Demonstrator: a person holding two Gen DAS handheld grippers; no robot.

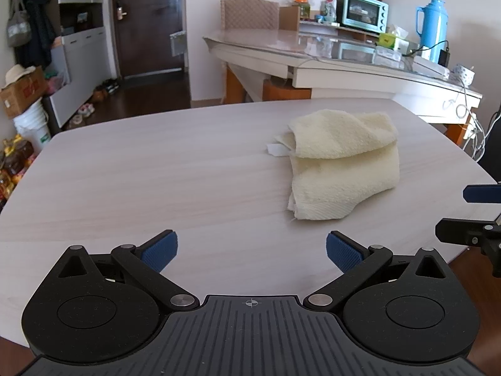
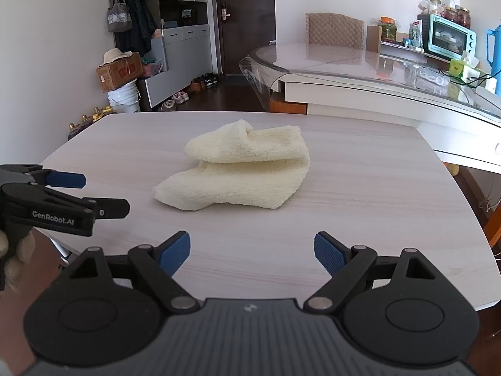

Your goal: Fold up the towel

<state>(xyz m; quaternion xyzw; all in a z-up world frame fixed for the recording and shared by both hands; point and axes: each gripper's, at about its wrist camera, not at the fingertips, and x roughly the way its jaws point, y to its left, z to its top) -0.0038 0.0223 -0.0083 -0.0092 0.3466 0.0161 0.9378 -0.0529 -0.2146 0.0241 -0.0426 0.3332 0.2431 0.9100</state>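
A cream towel lies loosely bunched and partly doubled over on the pale wooden table. In the right wrist view the towel sits near the table's middle. My left gripper is open and empty, above the table short of the towel, which lies ahead to its right. My right gripper is open and empty, short of the towel's near edge. The left gripper also shows at the left of the right wrist view, and the right gripper at the right edge of the left wrist view.
A second glass-topped table stands behind with a teal toaster oven, a blue thermos, jars and cables. A chair is beyond it. Boxes, a bucket and shoes lie on the floor at the left.
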